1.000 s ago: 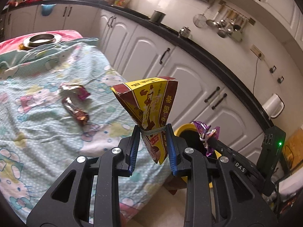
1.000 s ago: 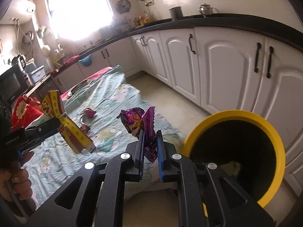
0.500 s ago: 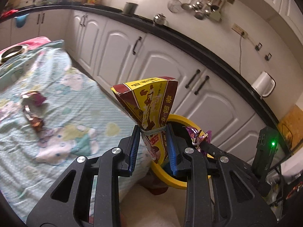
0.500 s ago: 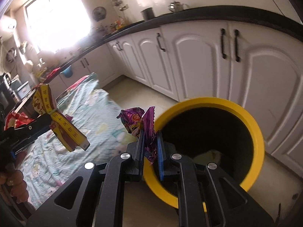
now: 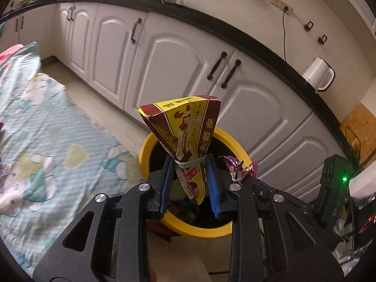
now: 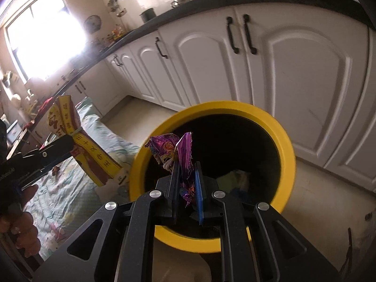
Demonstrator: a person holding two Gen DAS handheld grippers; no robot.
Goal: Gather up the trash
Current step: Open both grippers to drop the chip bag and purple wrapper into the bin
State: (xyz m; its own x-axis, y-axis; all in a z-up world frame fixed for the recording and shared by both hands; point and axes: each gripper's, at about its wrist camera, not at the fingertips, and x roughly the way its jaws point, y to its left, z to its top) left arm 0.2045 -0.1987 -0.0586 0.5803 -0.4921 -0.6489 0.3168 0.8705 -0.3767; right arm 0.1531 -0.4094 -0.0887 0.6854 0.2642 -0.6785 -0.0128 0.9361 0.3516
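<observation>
1. In the left wrist view, the left gripper (image 5: 189, 183) is seen with its blue fingers (image 5: 165, 183) clenched on a yellow-and-maroon packet (image 5: 185, 131), bound at the waist by a rubber band and flaring upward, directly over the yellow bin (image 5: 144, 152).
2. Only in this view is a white kettle (image 5: 317, 75) shown on the black counter behind the bin, with a wall socket and cord above it.
3. In the right wrist view, the right gripper (image 6: 186, 188) is seen grasping a crinkled purple foil wrapper (image 6: 181, 150) between its fingers (image 6: 198, 188), above the near-left rim of the bin (image 6: 285, 155).
4. Only here are the dark inside of the bin with some rubbish at its bottom, a bright window, and a person's hand (image 6: 22, 230) on the left gripper's handle revealed.
5. In the right wrist view the packet (image 6: 70, 131) is placed left of the bin, above the patterned bedspread (image 6: 70, 195).
6. Compared with a second ago, the bin is larger and more central in both views, and the bed with its remaining wrappers has slid out to the left; both grips are unchanged.
7. The bin is a round, smooth plastic tub with a thick yellow rim; the cabinet doors behind it are glossy white with arched panels and black handles.
</observation>
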